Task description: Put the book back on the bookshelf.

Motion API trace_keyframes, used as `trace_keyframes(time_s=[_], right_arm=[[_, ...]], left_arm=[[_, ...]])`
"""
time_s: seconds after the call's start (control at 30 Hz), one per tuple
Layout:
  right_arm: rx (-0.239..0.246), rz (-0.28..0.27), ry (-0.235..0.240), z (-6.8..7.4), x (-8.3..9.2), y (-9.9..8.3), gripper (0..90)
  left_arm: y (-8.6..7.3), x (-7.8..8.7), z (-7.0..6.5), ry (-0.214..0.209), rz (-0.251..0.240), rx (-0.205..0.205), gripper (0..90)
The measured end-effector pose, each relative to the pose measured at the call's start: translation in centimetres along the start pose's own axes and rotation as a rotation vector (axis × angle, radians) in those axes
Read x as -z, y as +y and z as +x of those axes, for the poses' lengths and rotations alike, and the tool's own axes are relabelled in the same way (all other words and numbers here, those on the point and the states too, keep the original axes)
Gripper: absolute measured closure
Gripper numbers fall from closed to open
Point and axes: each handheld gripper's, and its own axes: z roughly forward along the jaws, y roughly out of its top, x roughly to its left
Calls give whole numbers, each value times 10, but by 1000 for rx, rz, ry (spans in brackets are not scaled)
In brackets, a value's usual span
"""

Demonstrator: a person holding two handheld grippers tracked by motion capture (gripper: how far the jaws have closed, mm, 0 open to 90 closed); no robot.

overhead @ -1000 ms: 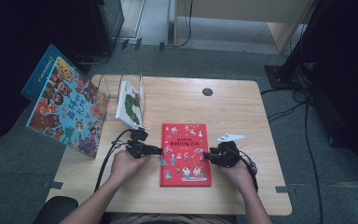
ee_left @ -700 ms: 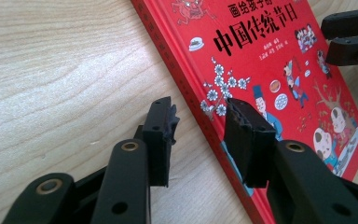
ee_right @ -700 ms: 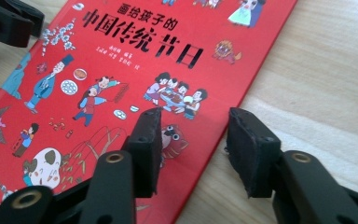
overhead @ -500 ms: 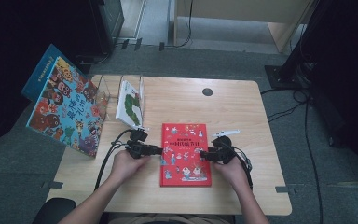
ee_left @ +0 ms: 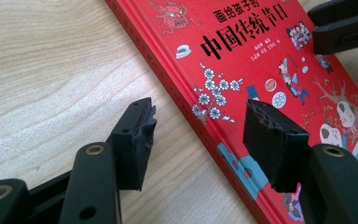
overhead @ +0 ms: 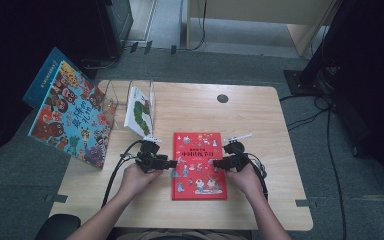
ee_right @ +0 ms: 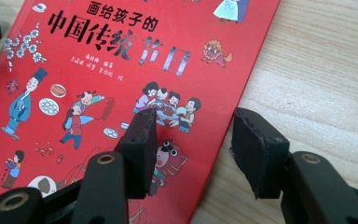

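Table (overhead: 190,107): a pale wooden top on which all of your work lies.

Big book (overhead: 70,112): a large picture book propped at the table's left edge, well apart from your hands and not part of the present step.

Red book (overhead: 198,165): the thing in hand. It lies flat and closed near the front middle of the table, cover up, between your two grippers. Compared with the frames of a second ago it has kept its place and its square set to the table edge.

White book (overhead: 139,111): a smaller book standing in a clear holder (overhead: 111,95) behind and to the left of the red book, apart from it.

Left gripper (overhead: 171,163): at the red book's left edge. Your jaws have just been opening; in the left gripper view (ee_left: 198,128) they now straddle the spine edge, one over bare wood and one over the cover, with a clear gap and no pad pressing. Released.

Right gripper (overhead: 216,163): at the right edge, a little nearer the cover than a second ago. Its jaws have also just been opening; in the right gripper view (ee_right: 193,149) they straddle the fore-edge, one over the cover and one over wood. Released, nothing grasped.

Reading: both tools now stand loose astride opposite edges, so you appear to be either letting the book go after squaring it or setting up for a two-sided pinch; the frames do not decide which.
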Motion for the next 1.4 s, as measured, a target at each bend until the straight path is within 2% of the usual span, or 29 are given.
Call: trace_keyframes(time_s=[0.13,0.27,0.37,0.6,0.63,0.8,0.97,1.1,1.17,1.2,1.4], right_arm=[[-12,23,0,0,0,2,506],[-58,46,15,-2,-1,5,507],[-51,59,3,0,-1,7,502],[-51,63,7,-1,-1,8,502],[-52,63,7,-1,-1,8,502],[-49,63,7,-1,-1,8,501],[-57,63,6,-1,-2,9,498],[-93,73,12,-1,-2,11,528],[-127,82,6,-1,-3,13,537],[-127,88,3,-1,-3,14,535],[-155,107,-2,1,-4,17,537]], left_arm=[[0,0,-1,2,0,-5,419],[1,1,0,0,13,11,414],[3,4,2,23,27,15,424],[5,6,6,29,61,40,596],[5,5,6,30,71,34,649],[5,3,6,31,81,40,758],[4,1,4,16,85,37,791],[3,-1,1,16,95,27,842],[3,-2,2,7,99,53,868],[3,-2,2,5,103,48,891],[2,-2,1,5,91,58,895]])
